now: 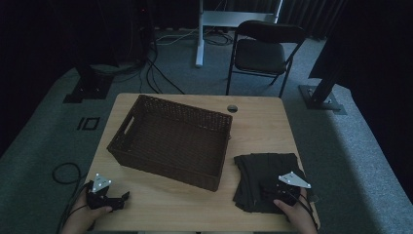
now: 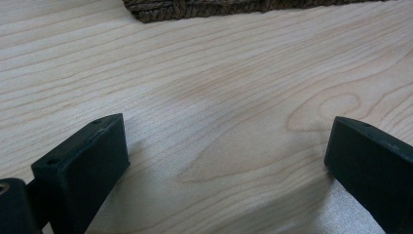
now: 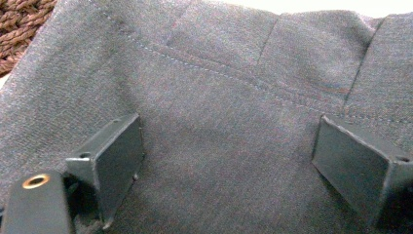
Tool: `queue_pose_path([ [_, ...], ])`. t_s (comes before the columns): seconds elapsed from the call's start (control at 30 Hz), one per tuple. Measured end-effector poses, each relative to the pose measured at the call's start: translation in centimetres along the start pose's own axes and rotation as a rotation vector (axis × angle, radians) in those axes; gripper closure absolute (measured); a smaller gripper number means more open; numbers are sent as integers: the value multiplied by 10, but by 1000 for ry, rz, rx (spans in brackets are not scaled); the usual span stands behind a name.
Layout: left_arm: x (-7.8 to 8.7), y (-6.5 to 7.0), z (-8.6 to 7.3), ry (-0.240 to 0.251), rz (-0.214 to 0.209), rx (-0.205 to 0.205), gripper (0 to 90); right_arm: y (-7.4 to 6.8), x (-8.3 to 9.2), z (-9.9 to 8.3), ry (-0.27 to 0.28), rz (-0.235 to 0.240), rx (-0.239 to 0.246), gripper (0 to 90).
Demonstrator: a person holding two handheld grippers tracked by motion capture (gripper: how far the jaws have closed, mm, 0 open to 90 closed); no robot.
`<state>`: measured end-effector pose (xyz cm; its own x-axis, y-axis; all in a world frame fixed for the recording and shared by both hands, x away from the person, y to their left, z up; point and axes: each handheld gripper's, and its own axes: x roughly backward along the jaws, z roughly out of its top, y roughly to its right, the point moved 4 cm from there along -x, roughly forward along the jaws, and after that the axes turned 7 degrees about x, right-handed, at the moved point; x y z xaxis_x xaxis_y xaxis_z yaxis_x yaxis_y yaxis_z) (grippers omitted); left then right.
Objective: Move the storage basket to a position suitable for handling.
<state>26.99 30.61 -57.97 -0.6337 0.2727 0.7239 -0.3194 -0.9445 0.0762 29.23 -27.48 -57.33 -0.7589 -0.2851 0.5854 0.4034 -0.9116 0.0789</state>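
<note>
Your right gripper (image 1: 272,191) sits over the folded dark garment (image 1: 263,168) at the near right corner of the tabletop (image 1: 253,122), jaws spread wide w/ nothing pinched yet; the right gripper view shows both pads resting on or just above the grey cloth (image 3: 234,97), near a stitched seam. Your left gripper (image 1: 122,200) is at the near left edge, released too, jaws apart over bare wood (image 2: 219,97), holding nothing. The wicker basket (image 1: 219,119) stands mid-tabletop, just beside the garment's left edge, looks empty. Risks, as I judge them: if you close the right gripper where it is, you probably catch only the top layer, so the fold opens when you lift and the rest drags or stays behind. Bite lower, at a folded edge, to take all layers. The garment already reaches the near edge and right edge of the tabletop, so a sideways tug could slide it off onto the floor; lift up first, then across. The basket wall next to the cloth is tall-ish; carry too low and the hanging fabric snags on the rim or shoves the basket toward the far left corner. One-handed lift likely leaves it sagging, so bring the left gripper over to support the other side. Cables trail behind both hands, so watch they don't hook the tabletop's near edge.
</note>
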Motion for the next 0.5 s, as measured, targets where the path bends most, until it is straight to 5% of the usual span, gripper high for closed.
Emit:
queue_pose_path([
  [0.5, 2, -8, 1, 15, -22, 7, 65, -1, 1, 2, 5, -6, 1, 109],
])
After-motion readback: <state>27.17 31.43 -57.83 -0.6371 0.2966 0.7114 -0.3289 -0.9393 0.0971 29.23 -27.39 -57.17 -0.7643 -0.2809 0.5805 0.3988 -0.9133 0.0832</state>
